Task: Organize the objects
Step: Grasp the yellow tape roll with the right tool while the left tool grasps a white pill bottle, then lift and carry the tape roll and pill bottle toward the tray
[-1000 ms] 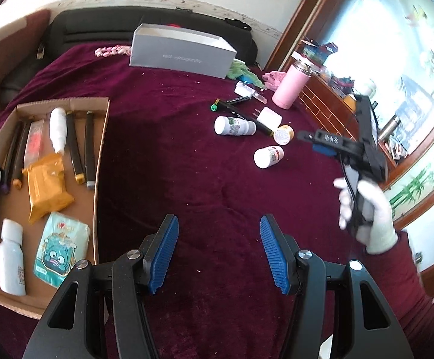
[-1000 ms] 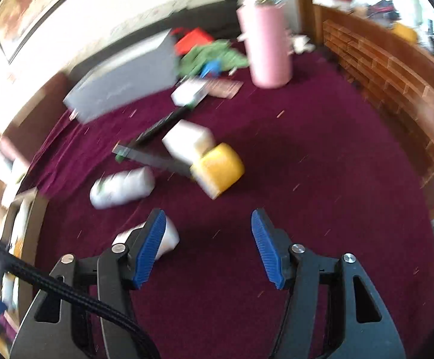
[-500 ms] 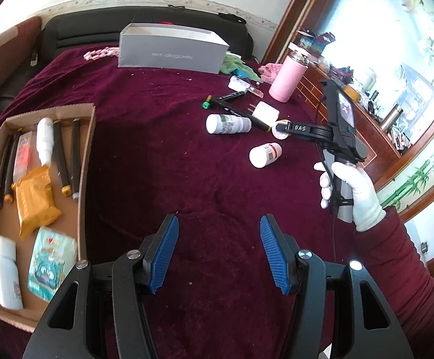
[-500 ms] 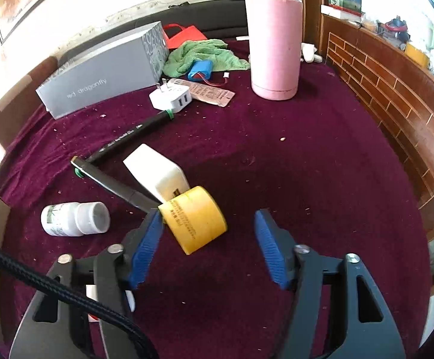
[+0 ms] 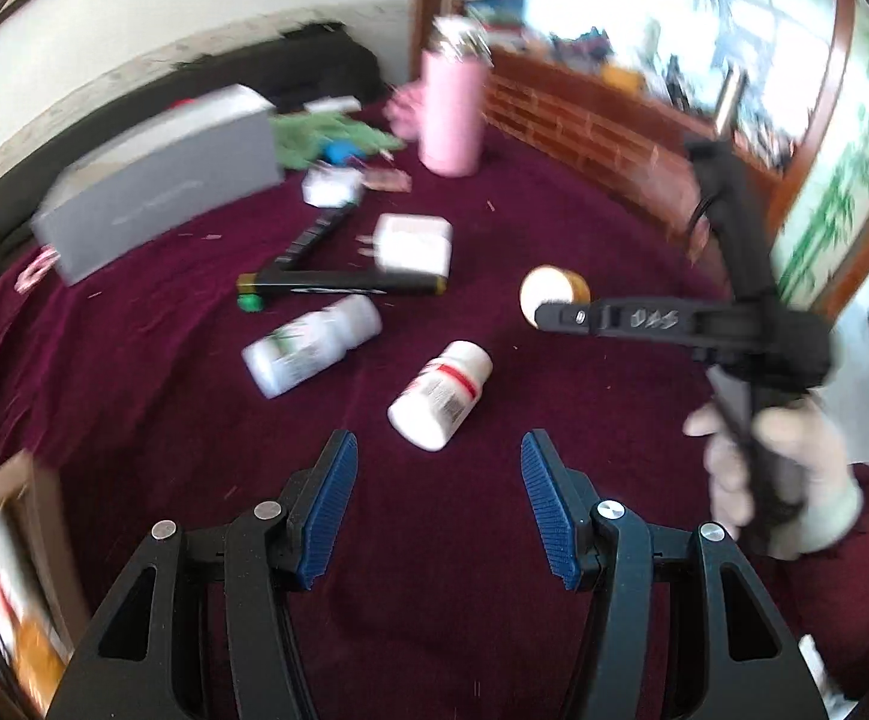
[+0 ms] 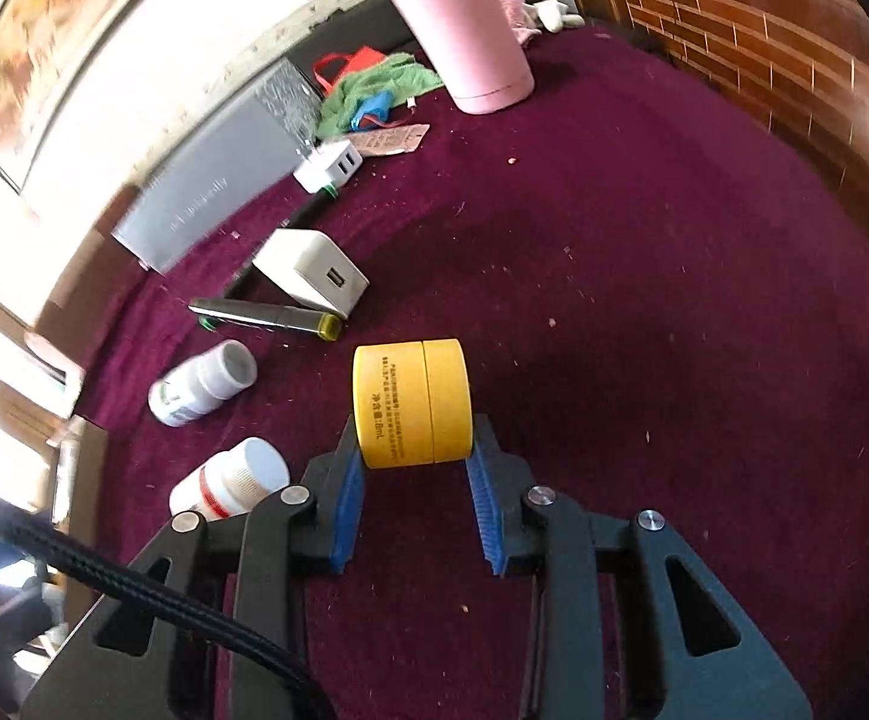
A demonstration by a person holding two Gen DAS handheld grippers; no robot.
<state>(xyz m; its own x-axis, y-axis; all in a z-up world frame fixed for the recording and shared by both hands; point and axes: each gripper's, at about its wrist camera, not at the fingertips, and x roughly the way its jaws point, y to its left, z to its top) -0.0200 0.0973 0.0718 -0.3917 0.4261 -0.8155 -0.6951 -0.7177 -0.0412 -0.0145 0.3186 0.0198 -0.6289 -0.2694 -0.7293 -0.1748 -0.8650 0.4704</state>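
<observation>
Closing jaws on our right gripper now bracket the yellow jar, and the blue pads look to be touching its two flat ends, though only near the lower rim; our left gripper holds its jaws partly spread with nothing between them, hovering just short of the red-banded white bottle. We have the yellow jar lying on its side on the maroon cloth, just in front of the marker and the white charger. Our worry is the shallow bite: with the pads catching so little of the jar, it could pivot out or roll forward onto the cloth as we lift, and we judge a deeper reach safer before rising. The jar also shows a seam round its middle, so squeezing end to end may be fine, but a twist could loosen the lid. On the left, the view is smeared, so we cannot judge alignment well; closing now could nudge the red-banded bottle into the green-labelled bottle nearby. The cardboard tray sits well off to the left, a long carry for a weak grip.
</observation>
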